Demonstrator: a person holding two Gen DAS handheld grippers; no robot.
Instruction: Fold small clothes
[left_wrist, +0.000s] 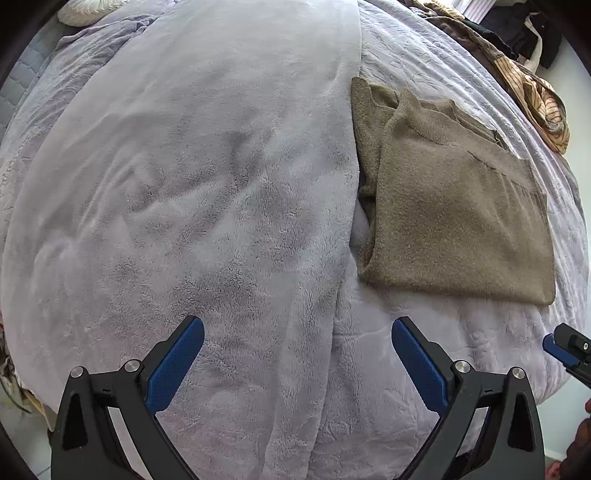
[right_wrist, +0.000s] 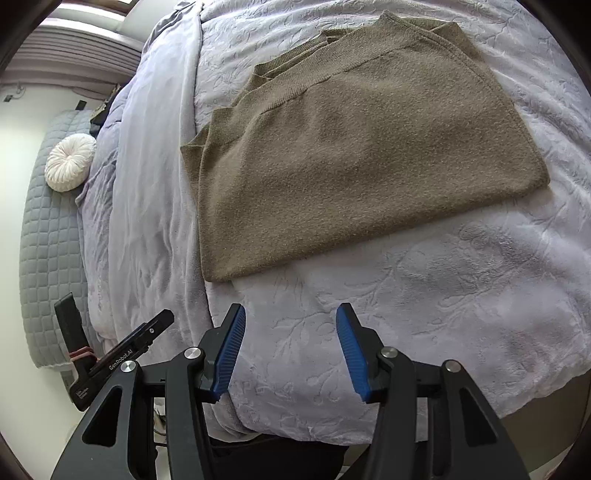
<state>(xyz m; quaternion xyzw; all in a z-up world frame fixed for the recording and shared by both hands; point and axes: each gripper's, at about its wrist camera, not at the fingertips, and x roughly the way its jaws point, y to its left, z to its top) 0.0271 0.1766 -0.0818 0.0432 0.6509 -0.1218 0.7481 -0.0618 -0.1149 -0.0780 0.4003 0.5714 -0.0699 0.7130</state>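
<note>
the olive knit sweater (right_wrist: 354, 155) lies folded at frame centre on the lavender bedspread (right_wrist: 461, 295). it's probably soft and floppy; pinch its near hem. your left gripper (left_wrist: 297, 354) and right gripper (right_wrist: 291, 349) gape, empty.

- The left gripper (left_wrist: 297, 334) is held with its two blue fingers spread wide apart.
- The right gripper (right_wrist: 290, 321) is held partly spread, nothing between its fingers.
</note>
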